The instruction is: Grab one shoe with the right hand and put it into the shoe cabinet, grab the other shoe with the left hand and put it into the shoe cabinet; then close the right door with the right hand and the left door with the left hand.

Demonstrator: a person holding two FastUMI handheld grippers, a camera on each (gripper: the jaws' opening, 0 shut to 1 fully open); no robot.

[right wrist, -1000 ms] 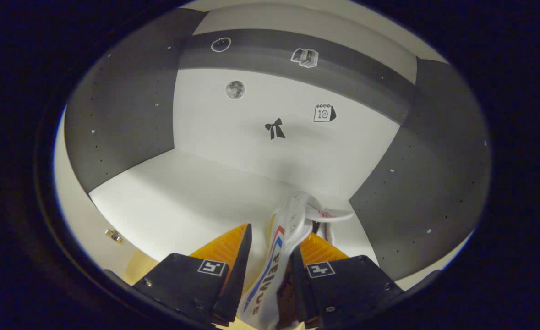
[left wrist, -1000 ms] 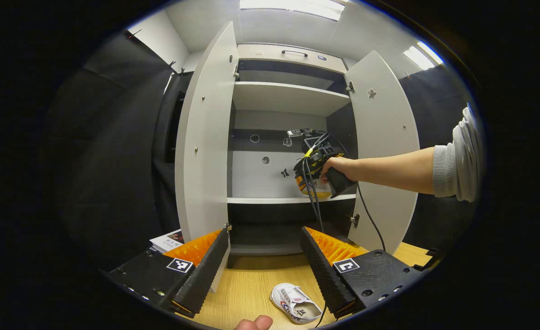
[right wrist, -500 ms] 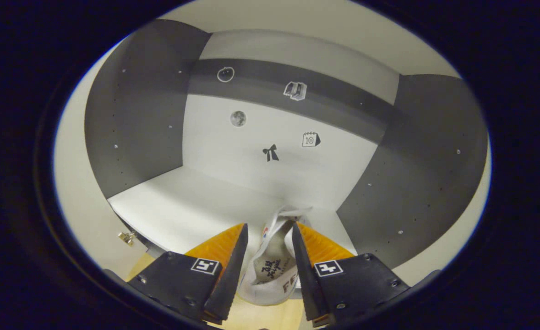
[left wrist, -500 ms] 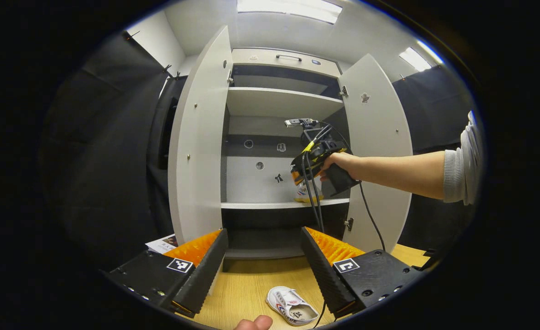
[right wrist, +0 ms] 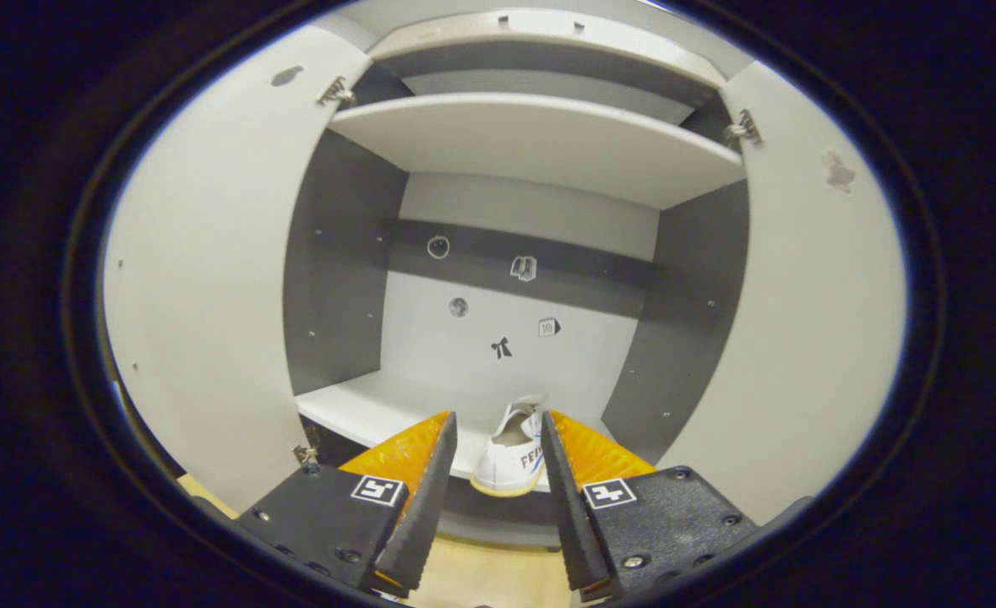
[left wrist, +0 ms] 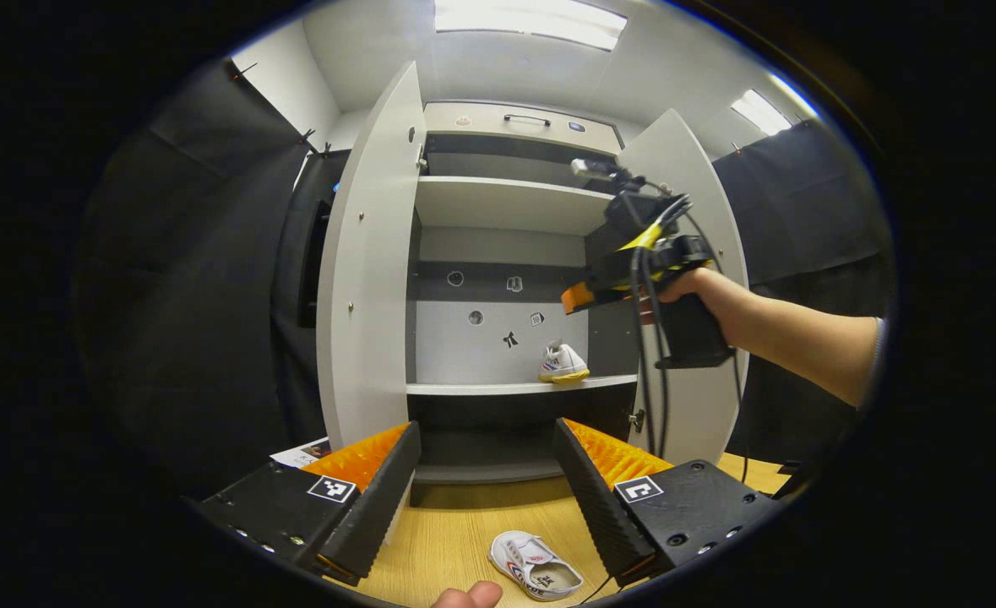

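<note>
Right gripper, jaws apart and empty, raised in front of the open shoe cabinet, forearm reaching in from the right. Withdrawn from the shelf since the earlier frame, leaving the first shoe upright at the shelf's right front edge. Left gripper, jaws spread and empty, held low over the table; second shoe near the table's front edge. Both doors open.

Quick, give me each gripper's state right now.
Left gripper: open, holding nothing; a shoe on the table lies below it.
Right gripper: open, empty; shoe on the shelf sits free.
</note>
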